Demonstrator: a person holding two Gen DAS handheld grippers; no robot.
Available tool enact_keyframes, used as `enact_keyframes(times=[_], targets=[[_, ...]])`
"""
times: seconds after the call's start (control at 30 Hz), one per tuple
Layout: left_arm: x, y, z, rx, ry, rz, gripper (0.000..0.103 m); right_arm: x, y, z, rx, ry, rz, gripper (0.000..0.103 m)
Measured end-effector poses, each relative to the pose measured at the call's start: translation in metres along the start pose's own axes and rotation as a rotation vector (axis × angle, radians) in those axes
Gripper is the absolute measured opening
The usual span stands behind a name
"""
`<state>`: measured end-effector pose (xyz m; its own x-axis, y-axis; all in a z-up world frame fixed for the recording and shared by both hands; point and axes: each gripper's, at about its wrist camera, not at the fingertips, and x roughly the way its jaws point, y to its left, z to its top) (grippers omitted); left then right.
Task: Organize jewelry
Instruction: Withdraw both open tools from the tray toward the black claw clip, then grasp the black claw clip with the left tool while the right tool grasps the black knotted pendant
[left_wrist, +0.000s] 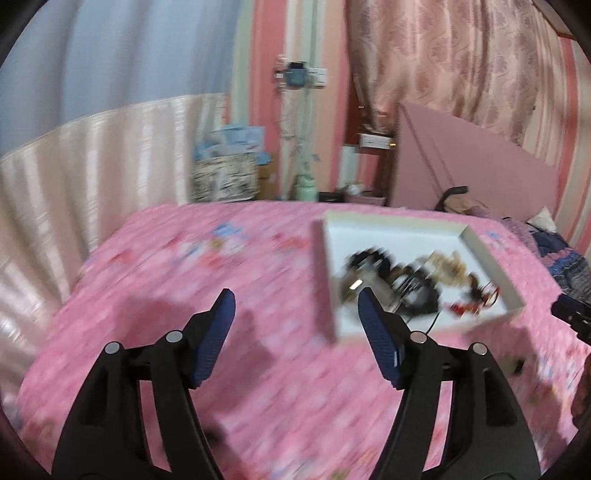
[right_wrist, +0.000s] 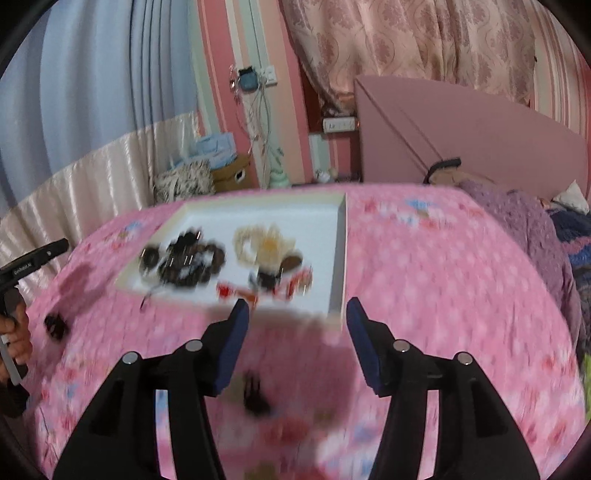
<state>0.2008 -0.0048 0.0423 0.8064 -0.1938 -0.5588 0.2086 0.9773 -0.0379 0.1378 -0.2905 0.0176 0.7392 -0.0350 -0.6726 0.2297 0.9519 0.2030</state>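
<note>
**Operator:** My left gripper (left_wrist: 295, 299) has its blue ribbed pads spread wide, nothing between them, only pink bedspread below. The right gripper (right_wrist: 295, 308) is open as well, a little narrower, and empty too.

**Spotter:** Where is the jewelry?

**Operator:** Just beyond the fingertips. A shallow white cardboard tray (right_wrist: 341, 236) with a low rim lies on the pink flower-printed bedspread (left_wrist: 184, 258). Inside it sits a dark brown beaded heap (right_wrist: 183, 264) towards the left, a cream beaded cluster (right_wrist: 264, 243) beside it, and small red pieces (right_wrist: 266, 290) at the near edge. Everything is motion-blurred, so I cannot separate single items.

**Spotter:** Anything outside the tray?

**Operator:** Yes. A small black clip-like piece (right_wrist: 255, 398) lies on the spread below my right fingers, and another small dark piece (right_wrist: 55, 326) lies off the tray's left corner. I cannot tell what either one is.

**Spotter:** Which step are you on?

**Operator:** I judge it a moment between picks: both grippers free, nothing carried. Next I would bring one gripper down on a stray piece and close gently.

**Spotter:** Any worries?

**Operator:** The spread looks soft and may yield under the pads, so small hard pieces could sink or slip. The beaded strands look tangled and may drag their neighbours along.
</note>
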Motion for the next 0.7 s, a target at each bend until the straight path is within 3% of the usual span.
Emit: enact_keyframes(times=[0.13, 0.27, 0.37, 0.5, 0.7], targets=[[-0.03, 0.03, -0.037, -0.008, 0.019, 0.062, 0.07, -0.001, 0.006, -0.036, 0.02, 0.058, 0.035, 0.055], [-0.034, 0.047, -0.068, -0.01, 0.069, 0.104, 0.071, 0.005, 0.018, -0.058, 0.004, 0.102, 0.06, 0.055], [-0.016, 0.058, -0.082, -0.051, 0.147, 0.087, 0.071, 0.014, 0.03, -0.061, -0.015, 0.128, 0.042, 0.061], [-0.001, 0.058, -0.091, -0.036, 0.174, 0.129, 0.071, 0.028, 0.037, -0.06, -0.007, 0.155, 0.021, 0.061], [0.009, 0.078, -0.098, -0.098, 0.21, 0.091, 0.071, 0.048, 0.046, -0.06, -0.02, 0.205, -0.006, 0.061]])
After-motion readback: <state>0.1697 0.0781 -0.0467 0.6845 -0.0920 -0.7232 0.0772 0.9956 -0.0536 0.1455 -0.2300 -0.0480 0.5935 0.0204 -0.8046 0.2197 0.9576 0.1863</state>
